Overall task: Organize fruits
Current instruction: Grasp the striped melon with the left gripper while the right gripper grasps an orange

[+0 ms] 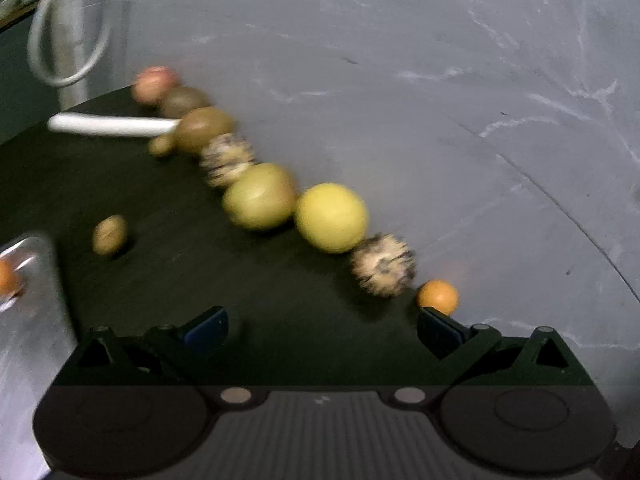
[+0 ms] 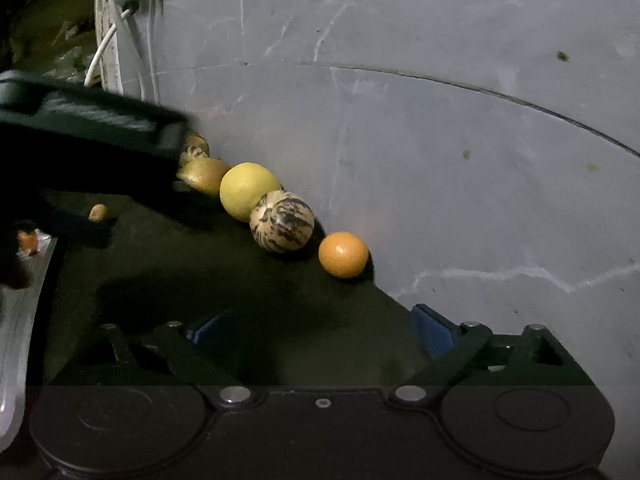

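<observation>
We see first the grey wall point(image 2: 440, 140), which fills the upper right of both views, and below it the dark tabletop point(image 2: 180, 280), which takes the lower left. Along the line where they meet, a row of fruits runs from upper left to lower right. In the left wrist view it is blurred, but we can count a pinkish fruit point(image 1: 154, 84), two brownish ones, a striped ball point(image 1: 227, 159), a green-yellow fruit point(image 1: 259, 196), a yellow fruit point(image 1: 331, 217), a second striped ball point(image 1: 383, 265) and a small orange point(image 1: 438, 297) at the lower end. A small brown fruit point(image 1: 110, 235) lies apart from the row, toward the left of the frame. At the far left edge a metal tray point(image 1: 36, 312) shows, with an orange piece point(image 1: 8, 278) on it.

The left gripper point(image 1: 322, 330) has its jaws released and empty; the small orange is just beside its right finger. The right gripper point(image 2: 318, 326) also has its jaws wide apart with nothing between them.

We judge that the step in hand is an approach to the row. The next move probably calls for centring one pair of jaws around the small orange before they clench.
</observation>
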Demonstrator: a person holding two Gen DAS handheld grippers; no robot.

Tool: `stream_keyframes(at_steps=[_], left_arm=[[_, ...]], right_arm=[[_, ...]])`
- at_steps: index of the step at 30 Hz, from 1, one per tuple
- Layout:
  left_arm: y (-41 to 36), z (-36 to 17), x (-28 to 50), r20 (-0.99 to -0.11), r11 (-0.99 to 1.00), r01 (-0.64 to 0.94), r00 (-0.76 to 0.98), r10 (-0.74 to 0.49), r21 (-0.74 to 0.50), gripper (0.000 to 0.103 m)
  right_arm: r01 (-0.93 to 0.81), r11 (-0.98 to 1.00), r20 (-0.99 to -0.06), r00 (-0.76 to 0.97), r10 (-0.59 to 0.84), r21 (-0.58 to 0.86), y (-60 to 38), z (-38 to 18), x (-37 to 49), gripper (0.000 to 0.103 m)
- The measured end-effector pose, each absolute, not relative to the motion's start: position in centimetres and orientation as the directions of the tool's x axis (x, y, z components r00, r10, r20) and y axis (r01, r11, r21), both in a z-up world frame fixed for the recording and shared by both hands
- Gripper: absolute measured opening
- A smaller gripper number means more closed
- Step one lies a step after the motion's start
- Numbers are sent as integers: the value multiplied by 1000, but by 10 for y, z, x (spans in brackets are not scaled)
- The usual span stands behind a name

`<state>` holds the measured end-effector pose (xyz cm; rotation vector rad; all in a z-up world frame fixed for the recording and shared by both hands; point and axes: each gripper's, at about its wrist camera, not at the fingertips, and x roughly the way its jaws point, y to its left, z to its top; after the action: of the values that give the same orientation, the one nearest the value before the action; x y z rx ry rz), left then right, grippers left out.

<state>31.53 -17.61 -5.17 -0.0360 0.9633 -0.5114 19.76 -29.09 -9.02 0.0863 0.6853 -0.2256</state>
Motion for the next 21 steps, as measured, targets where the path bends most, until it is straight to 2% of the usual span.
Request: stream_keyframes(at_steps=[10, 21], left_arm=[[-222, -75, 352, -795, 836, 479, 380, -474, -269, 101], [-235, -88, 368, -800, 826, 462, 334, -499, -322, 81]], right_arm=[[308, 951, -667, 716, -207, 36, -300, -96, 232, 70], [374, 923, -655, 720, -227, 92, -306, -101, 245, 54]])
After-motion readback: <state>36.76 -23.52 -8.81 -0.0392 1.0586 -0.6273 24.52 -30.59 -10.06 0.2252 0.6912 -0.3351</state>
